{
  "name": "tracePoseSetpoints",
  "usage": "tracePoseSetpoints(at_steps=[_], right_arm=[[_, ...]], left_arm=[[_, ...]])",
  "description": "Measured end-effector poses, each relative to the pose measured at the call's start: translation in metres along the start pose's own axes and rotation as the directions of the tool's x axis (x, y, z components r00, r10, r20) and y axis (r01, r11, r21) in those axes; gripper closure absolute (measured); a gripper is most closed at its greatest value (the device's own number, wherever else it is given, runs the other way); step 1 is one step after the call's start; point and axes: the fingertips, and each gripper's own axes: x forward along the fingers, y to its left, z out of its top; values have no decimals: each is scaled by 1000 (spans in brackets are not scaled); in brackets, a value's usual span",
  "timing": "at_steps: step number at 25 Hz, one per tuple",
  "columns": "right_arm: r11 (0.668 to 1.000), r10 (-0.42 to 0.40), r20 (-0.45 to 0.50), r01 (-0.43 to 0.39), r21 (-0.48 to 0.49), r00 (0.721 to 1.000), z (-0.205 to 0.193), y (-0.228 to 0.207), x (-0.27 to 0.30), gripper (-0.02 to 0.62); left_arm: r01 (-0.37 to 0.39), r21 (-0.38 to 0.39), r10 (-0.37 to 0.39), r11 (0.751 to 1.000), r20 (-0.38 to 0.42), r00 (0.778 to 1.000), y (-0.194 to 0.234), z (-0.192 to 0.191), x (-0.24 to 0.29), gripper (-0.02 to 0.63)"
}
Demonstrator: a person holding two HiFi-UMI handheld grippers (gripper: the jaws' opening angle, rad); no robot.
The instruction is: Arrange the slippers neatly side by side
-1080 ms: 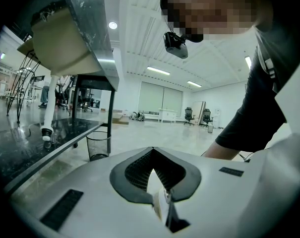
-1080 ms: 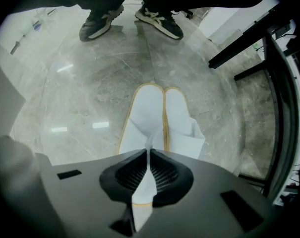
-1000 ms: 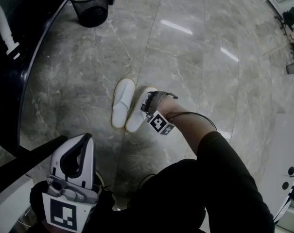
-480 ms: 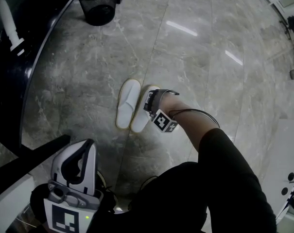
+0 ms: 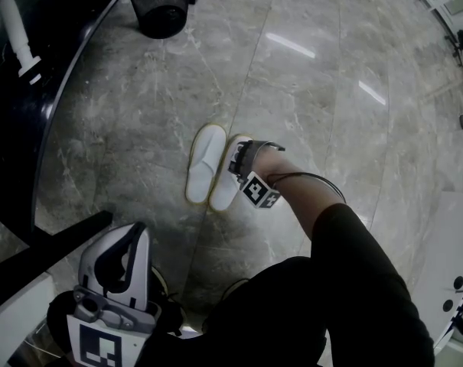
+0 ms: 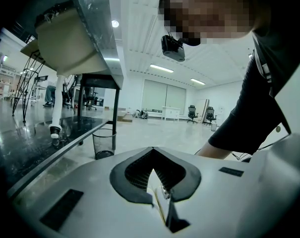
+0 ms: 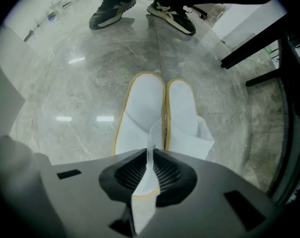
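Two white slippers with yellow trim lie side by side, touching, on the marble floor. The left slipper (image 5: pixel 203 163) (image 7: pixel 182 108) lies free. My right gripper (image 5: pixel 234 164) (image 7: pixel 150 158) points steeply down at the right slipper (image 5: pixel 225 191) (image 7: pixel 139 108). It is shut on that slipper's white upper band, which rises between the pads. My left gripper (image 5: pixel 136 229) (image 6: pixel 152 155) is held low by the person's body, well short of the slippers. Its tips meet and nothing is held.
A black wire bin (image 5: pixel 161 10) (image 6: pixel 104 144) stands on the floor beyond the slippers. A dark desk (image 5: pixel 17 128) with a black bar (image 5: pixel 55 245) runs along the left. A white cabinet (image 5: pixel 454 243) stands at the right. The person's shoes (image 7: pixel 112 11) stand near the slippers.
Hardly anything: the right gripper keeps its hold and has shifted only slightly with the slipper. The left gripper stays where it was. The head view has drifted a little.
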Motion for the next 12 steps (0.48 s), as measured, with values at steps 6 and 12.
tracePoseSetpoints(at_steps=[6,12], right_arm=[[995,-2,-12,3,102,1000,-7,-1,-7,575],[946,-3,23,-5,325,1000,-13,-9,-14,575]], left_arm=[[-3,8,3,1000,-7,1000,2,-3,-2,606],[-15,19,15,1000,-29,999,3,-9,5,606]])
